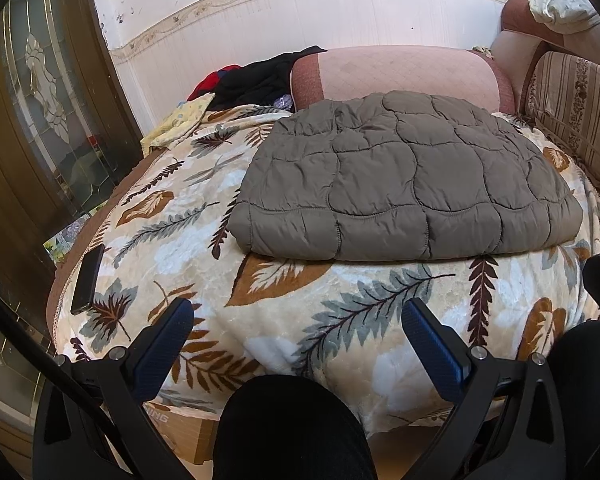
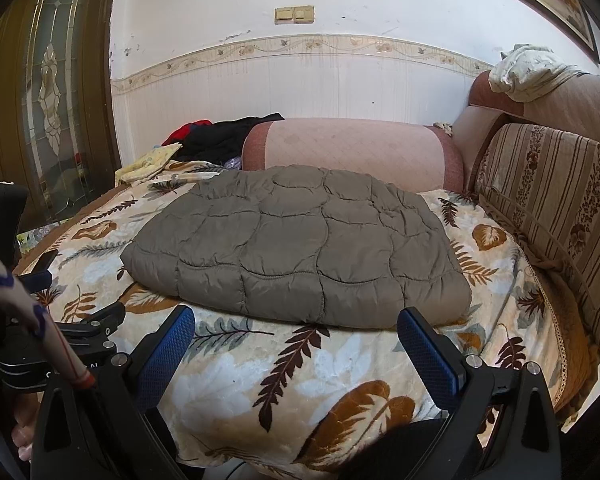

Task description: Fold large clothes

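A grey-brown quilted jacket (image 1: 404,180) (image 2: 300,248) lies folded into a flat rectangle on the leaf-patterned blanket (image 1: 284,312) (image 2: 260,372) that covers the bed. My left gripper (image 1: 298,316) is open, held back from the jacket's near edge over the blanket's front, with nothing between its blue pads. My right gripper (image 2: 296,326) is open too, just short of the jacket's near edge, and holds nothing. The left gripper's body also shows at the left edge of the right wrist view, with a hand on it.
A black phone (image 1: 87,280) lies at the blanket's left edge. Dark and red clothes (image 1: 256,76) and a yellow cloth (image 1: 180,120) sit at the back left beside a pink bolster (image 1: 400,74). A striped cushion (image 2: 552,208) lines the right side. A glass door (image 1: 40,92) stands left. Dark-trousered knees (image 1: 288,428) are below.
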Action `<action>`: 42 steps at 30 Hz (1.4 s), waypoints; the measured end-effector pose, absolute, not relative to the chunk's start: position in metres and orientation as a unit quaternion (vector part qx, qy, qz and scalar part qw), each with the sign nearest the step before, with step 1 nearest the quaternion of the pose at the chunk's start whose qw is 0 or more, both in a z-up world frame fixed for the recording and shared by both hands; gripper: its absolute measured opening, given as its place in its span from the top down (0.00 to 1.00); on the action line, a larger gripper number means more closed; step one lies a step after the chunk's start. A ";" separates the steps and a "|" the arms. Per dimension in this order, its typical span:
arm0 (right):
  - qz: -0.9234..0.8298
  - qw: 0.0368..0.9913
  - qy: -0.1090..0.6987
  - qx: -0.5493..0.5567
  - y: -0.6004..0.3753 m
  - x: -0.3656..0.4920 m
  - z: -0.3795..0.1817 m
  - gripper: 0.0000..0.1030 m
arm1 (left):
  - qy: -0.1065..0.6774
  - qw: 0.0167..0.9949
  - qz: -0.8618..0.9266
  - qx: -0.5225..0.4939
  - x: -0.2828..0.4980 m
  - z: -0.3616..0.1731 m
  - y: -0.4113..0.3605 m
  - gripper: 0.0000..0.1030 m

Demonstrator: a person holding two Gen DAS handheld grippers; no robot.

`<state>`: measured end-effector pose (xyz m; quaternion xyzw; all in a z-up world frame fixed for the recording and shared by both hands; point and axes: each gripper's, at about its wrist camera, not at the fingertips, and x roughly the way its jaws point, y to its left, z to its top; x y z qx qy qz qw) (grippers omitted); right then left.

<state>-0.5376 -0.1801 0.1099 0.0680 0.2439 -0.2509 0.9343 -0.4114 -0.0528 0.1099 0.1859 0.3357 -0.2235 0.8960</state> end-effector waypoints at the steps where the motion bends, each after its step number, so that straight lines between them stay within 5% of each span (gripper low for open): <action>1: -0.251 0.934 0.244 0.068 -0.180 -0.537 0.110 0.00 | 0.336 0.896 -0.223 0.186 -0.412 0.110 -0.053 0.00; 42: -0.256 0.936 0.234 0.055 -0.164 -0.545 0.120 0.00 | 0.315 0.908 -0.218 0.173 -0.420 0.125 -0.045 0.00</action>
